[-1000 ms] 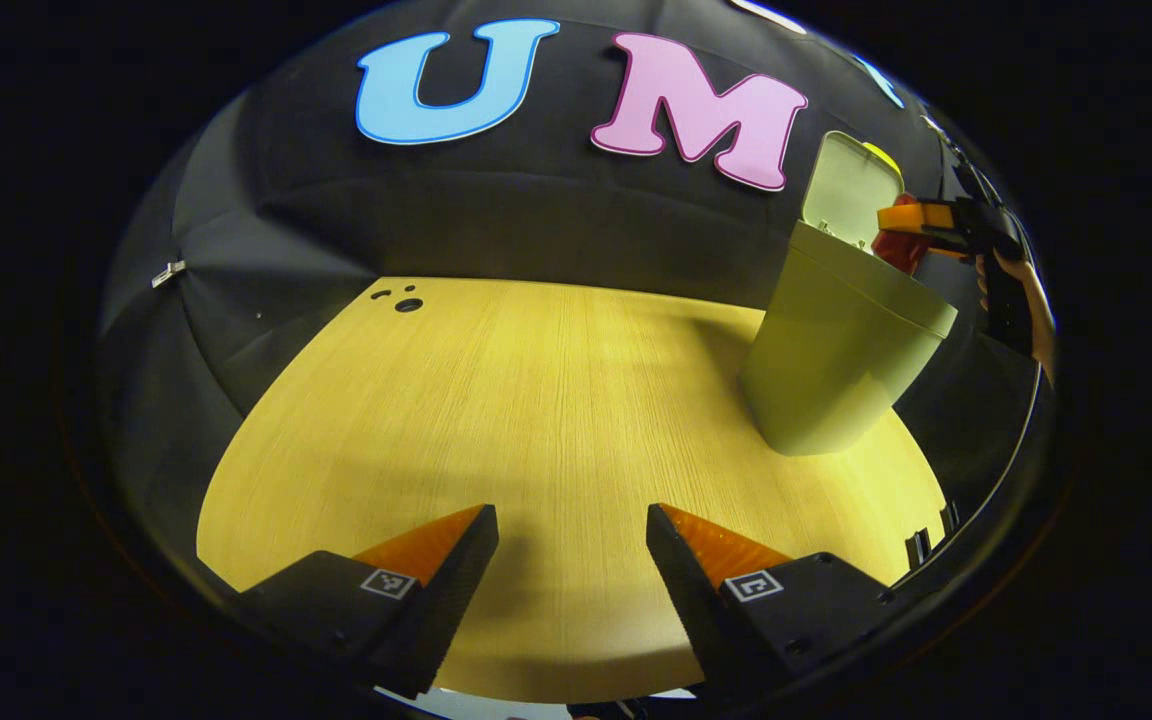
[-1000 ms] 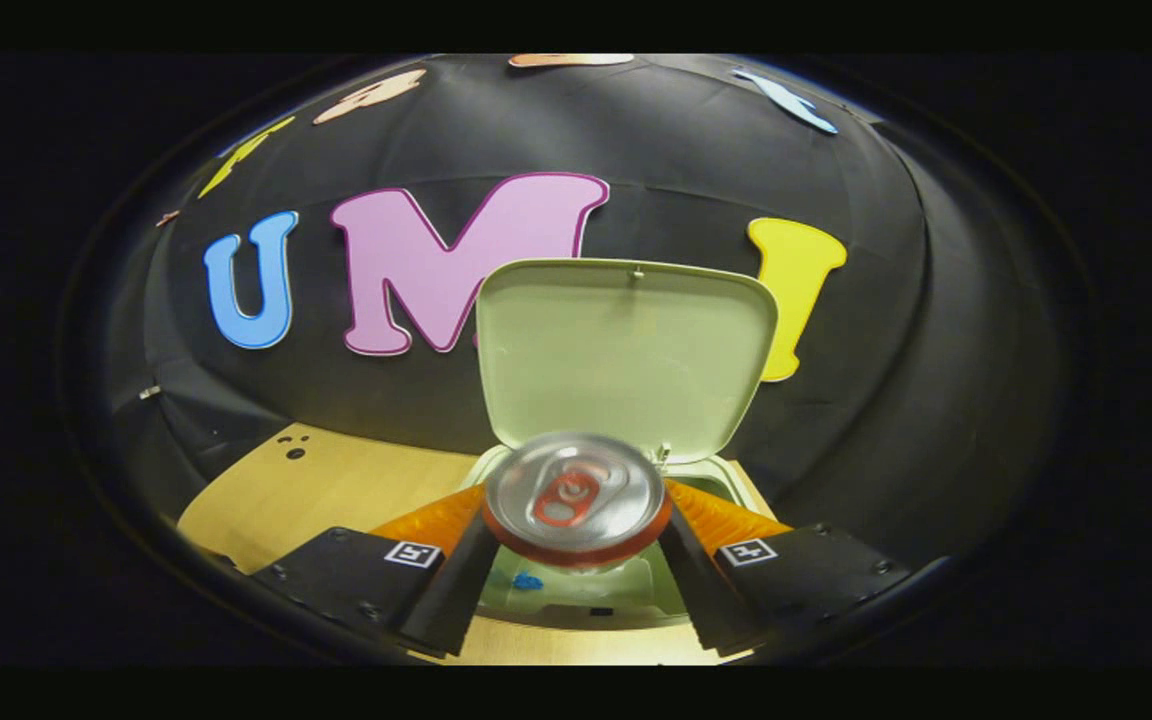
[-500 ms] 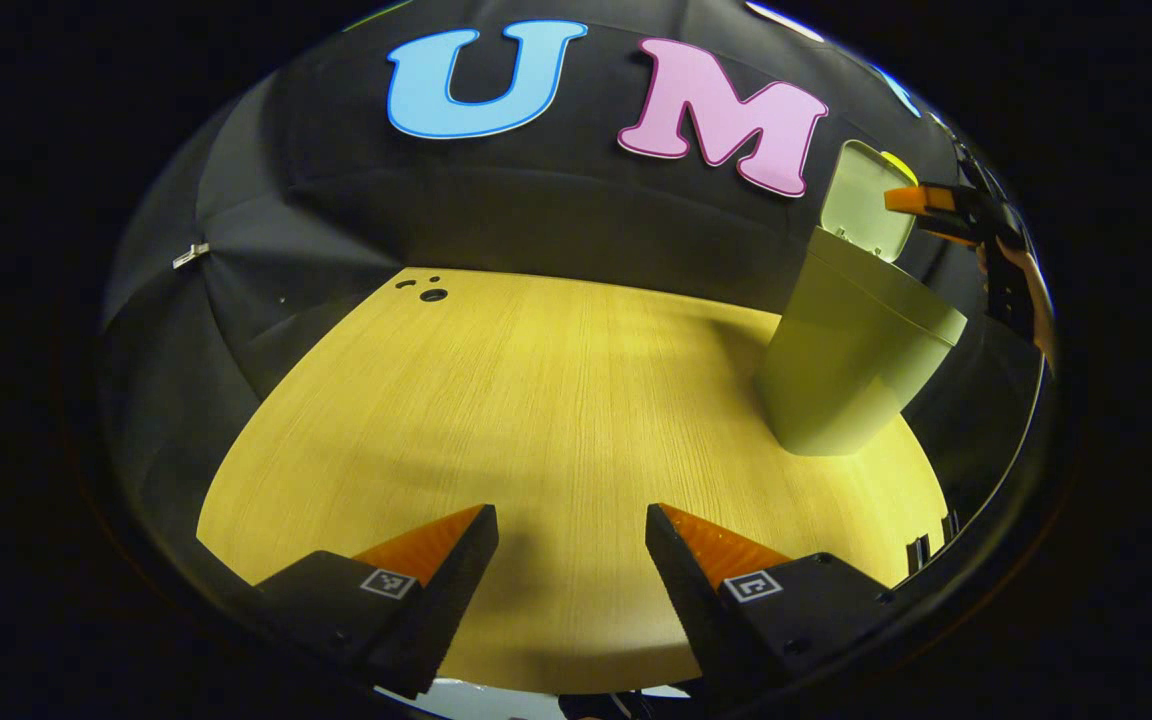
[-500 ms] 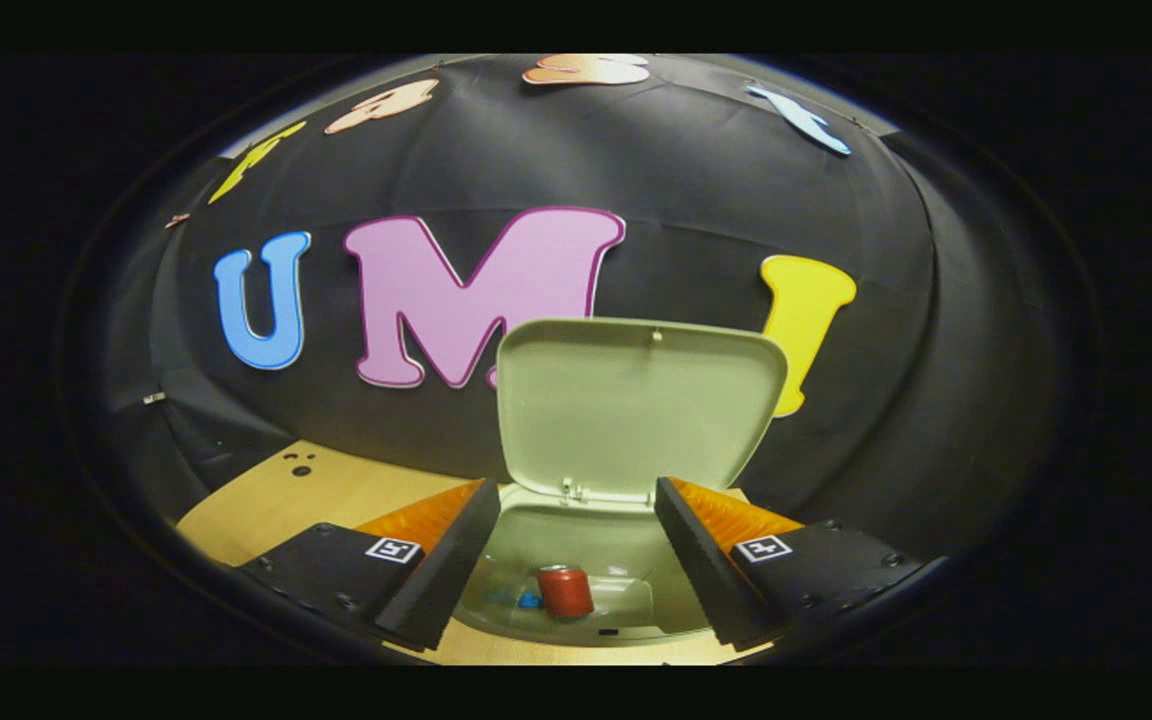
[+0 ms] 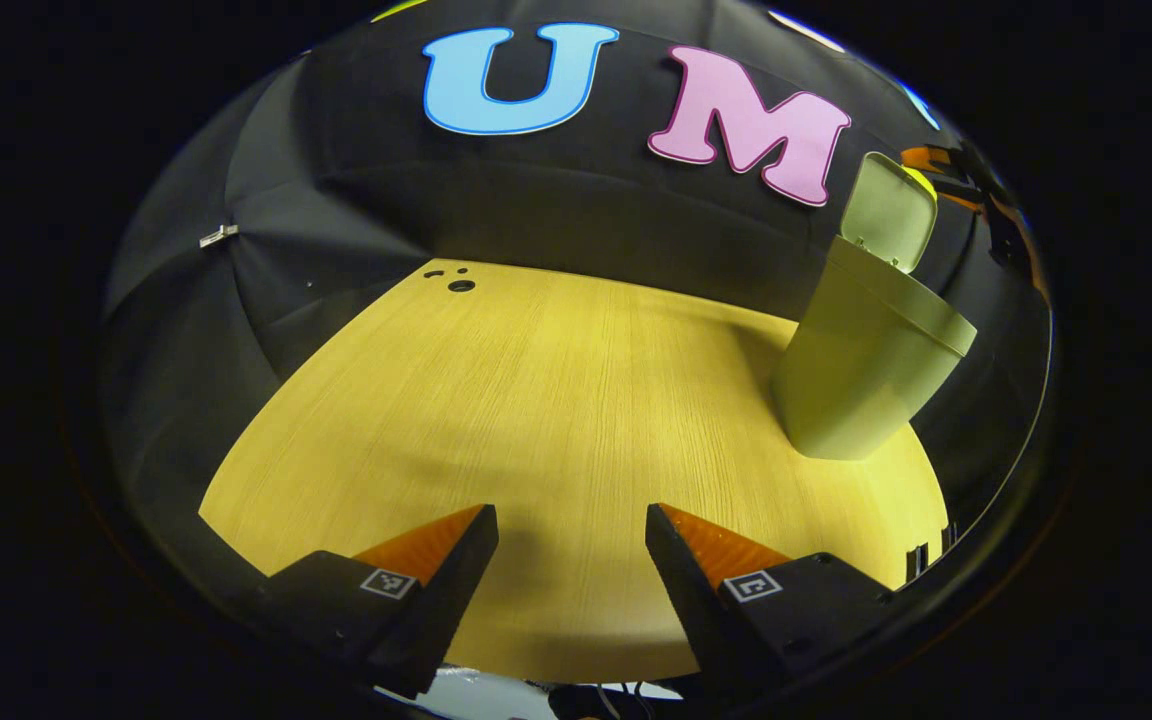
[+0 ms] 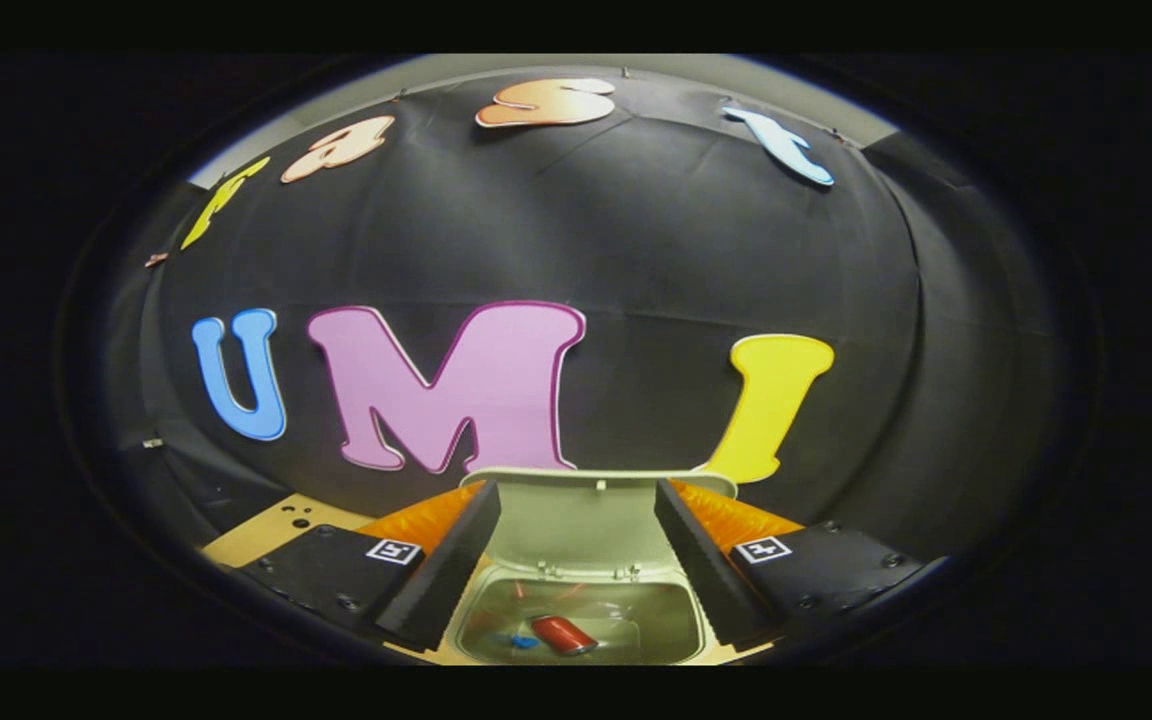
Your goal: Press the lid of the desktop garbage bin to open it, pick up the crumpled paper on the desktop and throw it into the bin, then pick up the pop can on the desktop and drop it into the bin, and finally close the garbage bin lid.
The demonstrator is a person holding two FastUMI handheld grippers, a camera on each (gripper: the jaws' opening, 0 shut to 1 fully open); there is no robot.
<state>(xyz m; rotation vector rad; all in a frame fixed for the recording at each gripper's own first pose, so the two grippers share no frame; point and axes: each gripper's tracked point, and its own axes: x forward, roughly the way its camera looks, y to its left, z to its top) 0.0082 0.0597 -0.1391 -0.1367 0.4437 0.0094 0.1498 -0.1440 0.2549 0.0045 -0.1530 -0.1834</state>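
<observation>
The pale green garbage bin (image 5: pixel 866 370) stands on the wooden table at the right in the left gripper view, its lid (image 5: pixel 889 210) raised upright. In the right gripper view I look down into the bin (image 6: pixel 676 630); the red pop can (image 6: pixel 563 634) lies on its side at the bottom beside a small blue scrap (image 6: pixel 521 641). The lid (image 6: pixel 581 515) stands up behind the opening. My right gripper (image 6: pixel 576 525) is open above the bin with nothing between its fingers, and it shows far off above the lid (image 5: pixel 941 165). My left gripper (image 5: pixel 572 535) hangs open over bare table.
The wooden table (image 5: pixel 536 400) stretches wide to the left of the bin, with small dark holes (image 5: pixel 456 282) near its far edge. Black cloth wall closes the back. A hand (image 5: pixel 1021 250) holds the far gripper at the right edge.
The right gripper opened and let the pop can drop into the bin, then rose and tilted upward. The left gripper drifted slightly, staying open.
</observation>
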